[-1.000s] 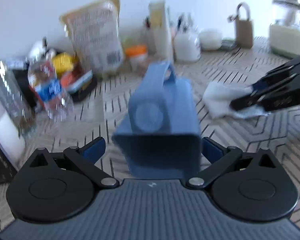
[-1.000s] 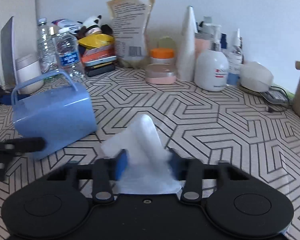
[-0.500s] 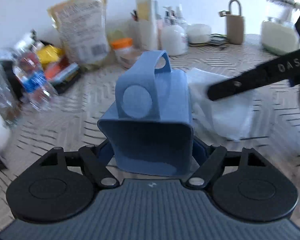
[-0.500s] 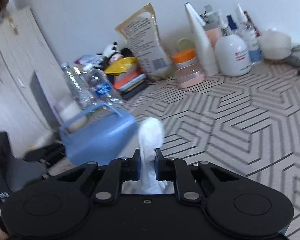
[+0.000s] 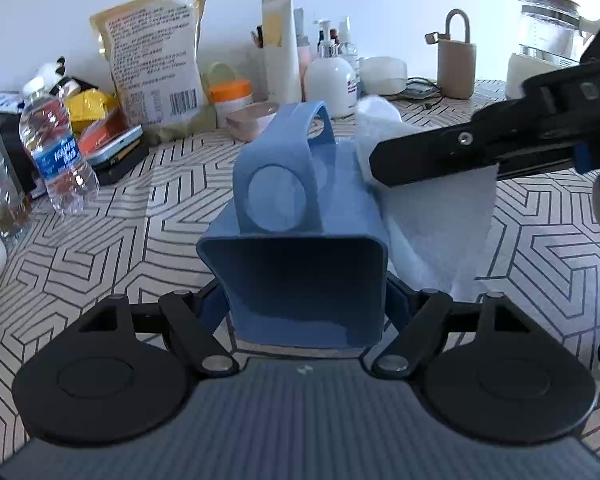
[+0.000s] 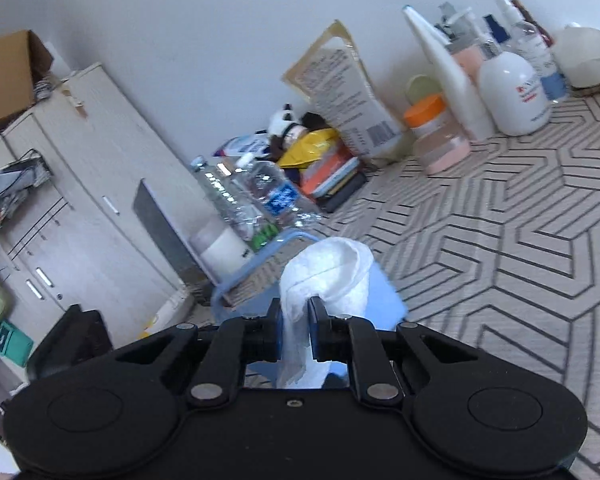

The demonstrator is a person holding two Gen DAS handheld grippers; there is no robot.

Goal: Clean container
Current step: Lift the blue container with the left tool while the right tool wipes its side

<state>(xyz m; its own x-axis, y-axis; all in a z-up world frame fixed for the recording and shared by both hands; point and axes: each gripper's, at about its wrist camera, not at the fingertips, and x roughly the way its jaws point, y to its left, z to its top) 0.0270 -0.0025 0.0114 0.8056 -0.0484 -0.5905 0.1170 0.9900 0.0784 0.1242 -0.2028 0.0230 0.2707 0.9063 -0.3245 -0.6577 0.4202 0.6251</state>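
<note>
Our left gripper (image 5: 304,304) has its jaws clamped on both sides of the blue container (image 5: 300,240), which sits dead centre in the left wrist view, its open mouth facing the camera and its blue handle (image 5: 288,160) arching over the top. On the other side, the right gripper (image 6: 294,334) has its jaws pinched narrow on a white wipe (image 6: 324,276), the cloth bunching up above the blue pads in the middle of the right wrist view. We see that wipe pressed against the container's right flank at centre right of the left view, with the black gripper reaching in from the right edge. Moving outward, the tabletop (image 5: 140,232) shows its grey-and-black geometric pattern all around. At the left edge stands a water bottle (image 5: 56,152) with a blue label. Behind it, upper left, a tall printed pouch (image 5: 156,60) leans on the wall, an orange-lidded jar (image 5: 230,96) just beside it. Toward the top centre we spot a white pump bottle (image 5: 332,80), and further right a beige flask with a loop handle (image 5: 456,60). In the right view's left half, a pale cabinet (image 6: 80,208) fills the background.
</note>
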